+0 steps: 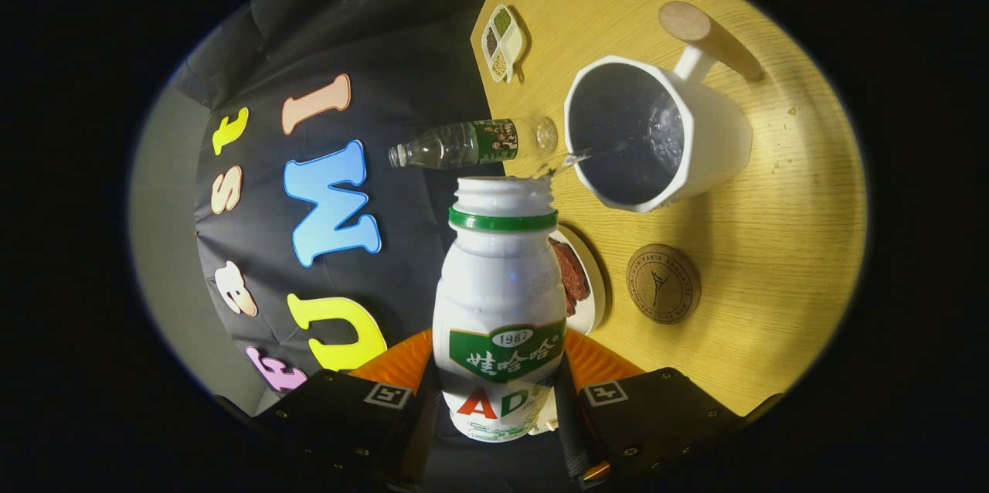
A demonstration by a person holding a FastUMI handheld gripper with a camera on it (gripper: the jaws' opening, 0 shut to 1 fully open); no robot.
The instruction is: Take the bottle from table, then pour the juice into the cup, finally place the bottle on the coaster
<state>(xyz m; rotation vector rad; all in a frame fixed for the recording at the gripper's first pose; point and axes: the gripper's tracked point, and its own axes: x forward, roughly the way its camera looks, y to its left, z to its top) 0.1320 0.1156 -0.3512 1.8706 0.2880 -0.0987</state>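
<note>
The gripper (pixel 501 400) clamps a white bottle (pixel 501 300) between its two fingers, one pressing on each side of the body. The uncapped bottle is tipped toward a white cup (pixel 657 134) with a wooden handle, and a thin clear stream runs from its mouth over the cup's rim. A round coaster (pixel 663 283) lies bare on the wooden counter (pixel 773 261), just beside the cup. A plate (pixel 581 277) with dark food, a clear plastic bottle (pixel 471 144) and what may be a small seasoning dish (pixel 504 43) sit beyond.
</note>
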